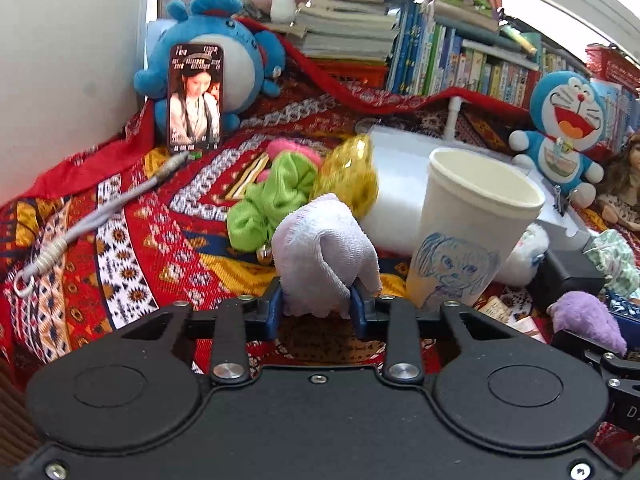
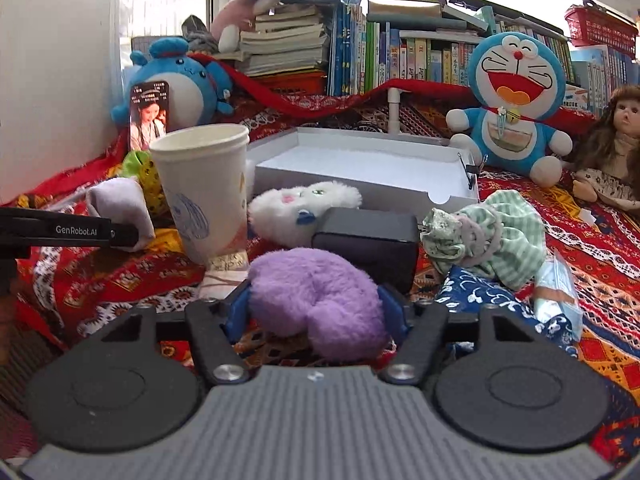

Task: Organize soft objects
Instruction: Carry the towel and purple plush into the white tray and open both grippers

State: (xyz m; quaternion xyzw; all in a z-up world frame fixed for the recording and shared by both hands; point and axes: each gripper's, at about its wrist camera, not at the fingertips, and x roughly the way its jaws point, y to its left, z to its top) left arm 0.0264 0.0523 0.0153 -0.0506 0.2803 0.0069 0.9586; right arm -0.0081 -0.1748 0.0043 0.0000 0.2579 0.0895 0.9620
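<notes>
A pale lilac knitted cloth (image 1: 324, 248) bulges up between the blue pads of my left gripper (image 1: 318, 300), which is shut on it just above the patterned red blanket (image 1: 120, 240). The right wrist view shows that same cloth (image 2: 120, 200) at the tip of the left gripper (image 2: 124, 234), left of a paper cup (image 2: 204, 184). A fluffy purple plush piece (image 2: 304, 280) fills the gap of my right gripper (image 2: 316, 302), and both blue pads press its sides. From the left wrist camera the purple plush (image 1: 588, 316) sits at the far right.
A green scrunchie (image 1: 276, 196), a yellow one (image 1: 352, 172) and a white shallow box (image 2: 360, 160) lie behind the cup. A white fluffy toy (image 2: 304, 208), black box (image 2: 368, 240) and green striped cloth (image 2: 492, 232) crowd the middle. A Doraemon plush (image 2: 516, 96), doll (image 2: 612, 140), blue plush (image 1: 212, 48) and phone (image 1: 195, 96) line the back.
</notes>
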